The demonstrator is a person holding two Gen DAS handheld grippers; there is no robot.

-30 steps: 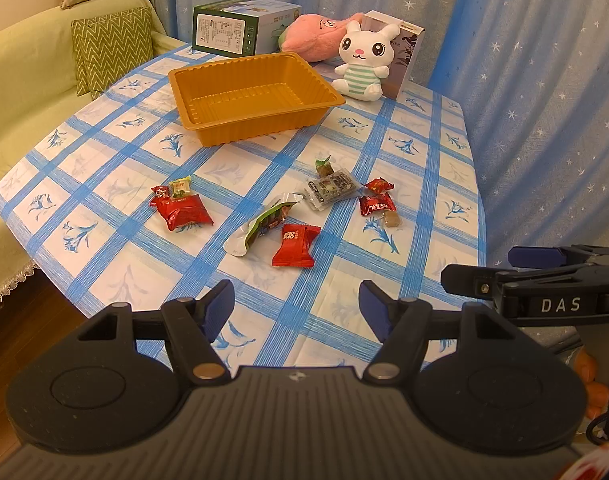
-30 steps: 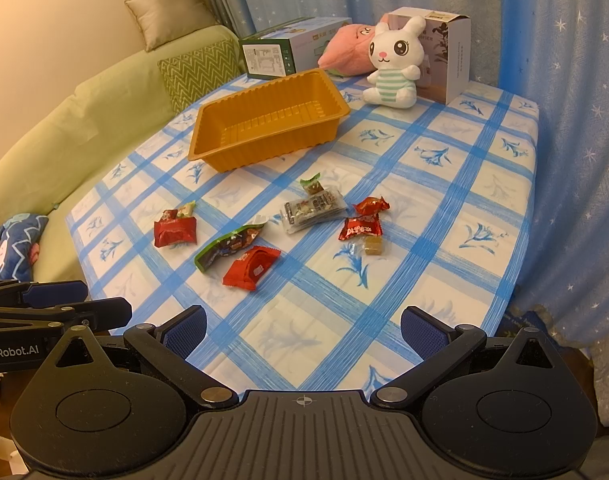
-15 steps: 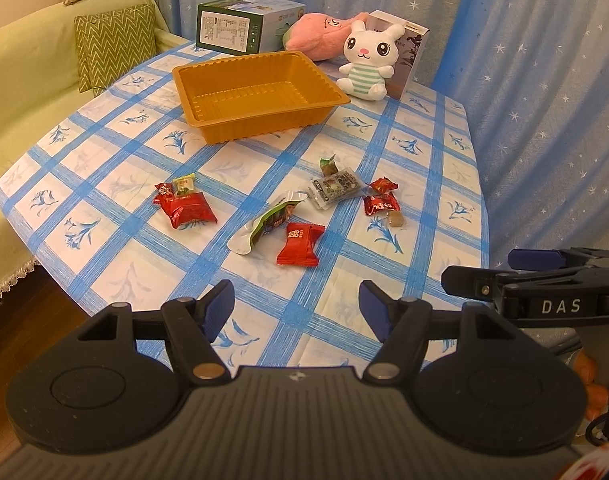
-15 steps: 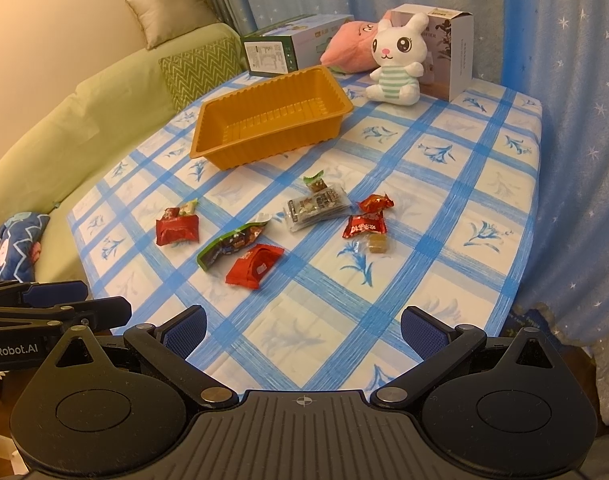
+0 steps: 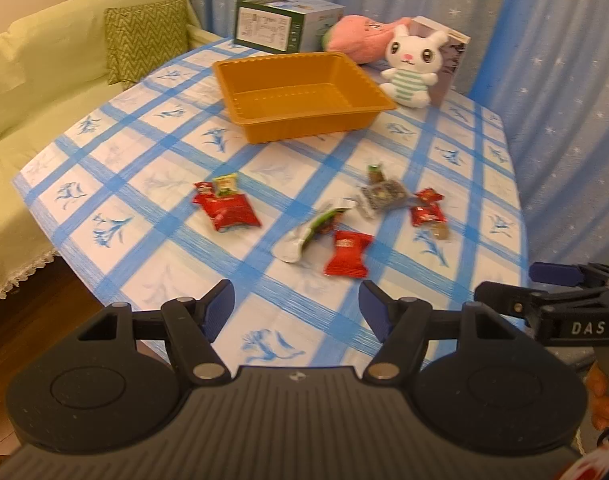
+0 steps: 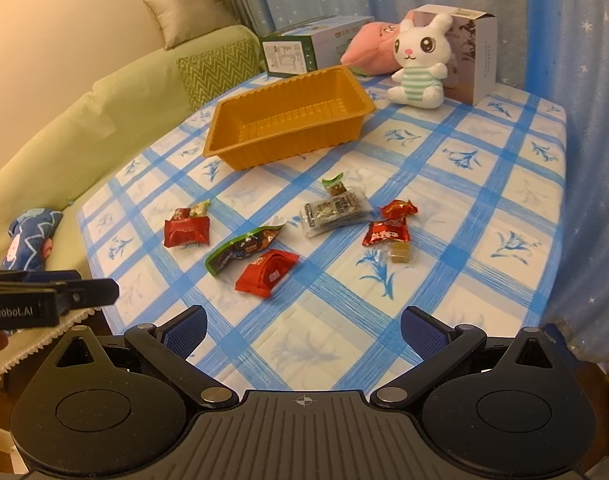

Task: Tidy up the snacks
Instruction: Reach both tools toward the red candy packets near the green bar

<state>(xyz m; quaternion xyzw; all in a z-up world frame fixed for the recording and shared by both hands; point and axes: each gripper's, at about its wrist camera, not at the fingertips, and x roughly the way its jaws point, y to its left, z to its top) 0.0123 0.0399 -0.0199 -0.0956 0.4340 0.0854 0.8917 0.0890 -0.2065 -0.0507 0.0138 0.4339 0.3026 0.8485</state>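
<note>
Red snack packet (image 5: 347, 253): flat on tablecloth just beyond the left gripper (image 5: 296, 304), jaws wide and empty, long axis running near-to-far; right gripper (image 6: 302, 330) likewise open, empty; orange tray (image 5: 260, 124) farther off.

Checked table (image 6: 484, 208) bears tray (image 6: 264, 152), snacks (image 6: 266, 270) (perhaps nine), toys.

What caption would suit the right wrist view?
Open right gripper faces scattered snack packets and an empty orange tray.
</note>
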